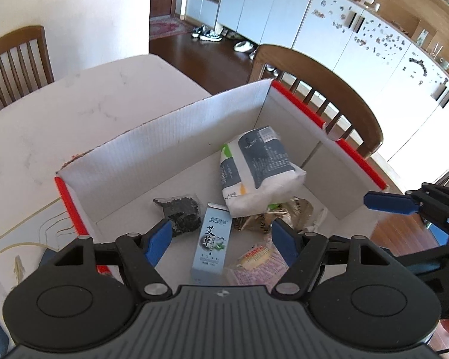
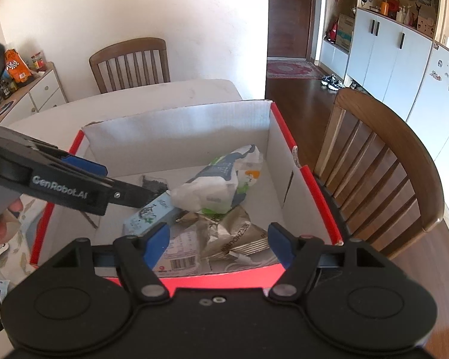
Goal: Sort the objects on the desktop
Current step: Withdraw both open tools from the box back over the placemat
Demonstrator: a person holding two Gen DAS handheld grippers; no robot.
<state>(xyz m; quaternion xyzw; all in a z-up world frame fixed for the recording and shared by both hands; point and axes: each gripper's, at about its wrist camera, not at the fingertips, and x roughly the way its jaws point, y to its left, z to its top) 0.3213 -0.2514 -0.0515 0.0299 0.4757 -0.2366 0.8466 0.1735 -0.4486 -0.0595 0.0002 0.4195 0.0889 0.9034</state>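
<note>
both the left gripper (image 1: 221, 239) and right gripper (image 2: 217, 243) hang wide open and empty over the box (image 1: 170, 137), the blue carton (image 1: 212, 243) lying between the left jaws.

Your left gripper (image 2: 140, 193) covers most of the black packet (image 2: 154, 184) in the right wrist view. The tissue pack (image 1: 259, 170) hides part of the gold wrapper (image 1: 280, 212) beneath it. The gripper body cuts off the lower end of the blue carton (image 1: 211, 249) and the pink leaflet (image 1: 254, 264). Small print on the carton is too fine for you to read.
</note>
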